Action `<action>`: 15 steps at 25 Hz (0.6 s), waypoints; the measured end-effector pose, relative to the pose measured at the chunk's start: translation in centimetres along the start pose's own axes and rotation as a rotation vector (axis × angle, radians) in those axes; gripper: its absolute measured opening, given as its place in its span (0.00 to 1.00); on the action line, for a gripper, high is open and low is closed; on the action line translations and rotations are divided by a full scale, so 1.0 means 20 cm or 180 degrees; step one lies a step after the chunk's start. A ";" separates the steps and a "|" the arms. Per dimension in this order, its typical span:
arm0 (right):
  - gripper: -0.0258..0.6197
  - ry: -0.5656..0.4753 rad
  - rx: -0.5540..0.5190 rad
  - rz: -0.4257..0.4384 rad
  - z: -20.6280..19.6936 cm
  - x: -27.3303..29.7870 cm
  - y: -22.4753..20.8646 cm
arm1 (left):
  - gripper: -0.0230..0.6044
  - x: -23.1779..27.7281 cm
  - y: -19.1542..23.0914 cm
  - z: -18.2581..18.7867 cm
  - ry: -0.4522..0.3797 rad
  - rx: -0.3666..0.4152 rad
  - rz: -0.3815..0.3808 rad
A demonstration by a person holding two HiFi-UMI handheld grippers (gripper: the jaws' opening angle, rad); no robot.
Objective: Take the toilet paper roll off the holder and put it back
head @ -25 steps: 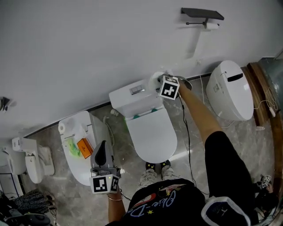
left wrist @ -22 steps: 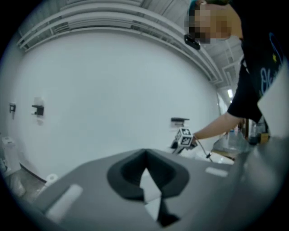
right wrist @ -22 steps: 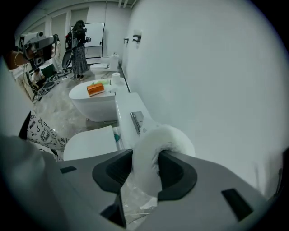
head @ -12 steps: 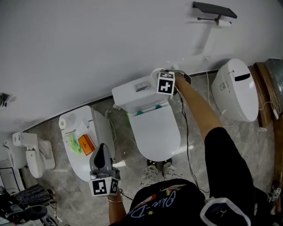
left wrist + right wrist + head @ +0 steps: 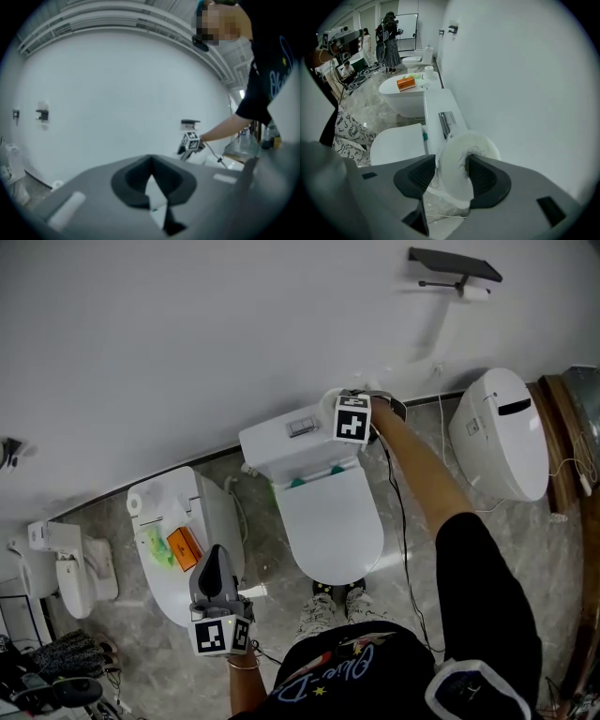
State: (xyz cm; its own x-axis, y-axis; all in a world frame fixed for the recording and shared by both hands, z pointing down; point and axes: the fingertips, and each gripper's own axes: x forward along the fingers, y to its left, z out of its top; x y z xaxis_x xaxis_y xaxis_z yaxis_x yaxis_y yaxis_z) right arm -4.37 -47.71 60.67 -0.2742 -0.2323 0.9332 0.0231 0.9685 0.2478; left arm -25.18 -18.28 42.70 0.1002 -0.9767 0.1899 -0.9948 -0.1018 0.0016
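A white toilet paper roll (image 5: 457, 176) stands on edge over the right end of the middle toilet's tank (image 5: 281, 442). My right gripper (image 5: 452, 161) has the roll between its jaws, which are opening: a narrow gap shows at the left pad, and the right pad sits at the roll's core. In the head view the roll (image 5: 330, 405) peeks out left of the right gripper (image 5: 337, 409). The black wall holder (image 5: 454, 266) hangs far up to the right. My left gripper (image 5: 216, 557) hangs low and shut, holding nothing, also seen as the left gripper (image 5: 151, 161).
A toilet with an orange box (image 5: 181, 547) on it stands at left, and another white toilet (image 5: 502, 432) at right. A cable (image 5: 398, 521) trails over the marble floor. A wooden edge (image 5: 553, 427) lies at far right. People stand far off (image 5: 389, 37).
The camera has shifted a little. My right gripper has stayed at the tank's right end with the roll. The left gripper has barely moved.
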 end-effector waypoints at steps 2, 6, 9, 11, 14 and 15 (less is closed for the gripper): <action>0.36 -0.0048 -0.0006 -0.0046 0.02 -0.03 -0.02 | 0.04 0.00 0.00 0.01 -0.0019 0.0001 -0.0008; 0.36 -0.0332 0.0061 -0.0233 0.08 -0.16 -0.06 | 0.04 0.01 -0.01 0.04 -0.0092 -0.0004 -0.0030; 0.36 -0.1022 0.0419 -0.0677 0.17 -0.41 -0.13 | 0.04 0.01 -0.02 0.07 -0.0168 0.0007 -0.0056; 0.36 -0.1714 0.0786 -0.1114 0.24 -0.65 -0.15 | 0.04 0.02 -0.03 0.10 -0.0220 0.0028 -0.0096; 0.36 -0.2569 0.1300 -0.1692 0.22 -1.01 -0.09 | 0.04 0.05 -0.08 0.18 -0.0340 0.0041 -0.0198; 0.35 -0.2744 0.1470 -0.1825 0.18 -1.10 -0.06 | 0.04 0.07 -0.11 0.21 -0.0388 0.0036 -0.0253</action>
State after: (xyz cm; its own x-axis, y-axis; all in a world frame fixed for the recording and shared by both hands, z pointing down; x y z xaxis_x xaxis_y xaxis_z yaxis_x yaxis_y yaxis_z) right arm -1.86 -43.35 38.90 -0.7052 -0.6863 0.1782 -0.6272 0.7210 0.2947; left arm -22.77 -20.12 38.79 0.1807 -0.9811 0.0688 -0.9835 -0.1811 0.0007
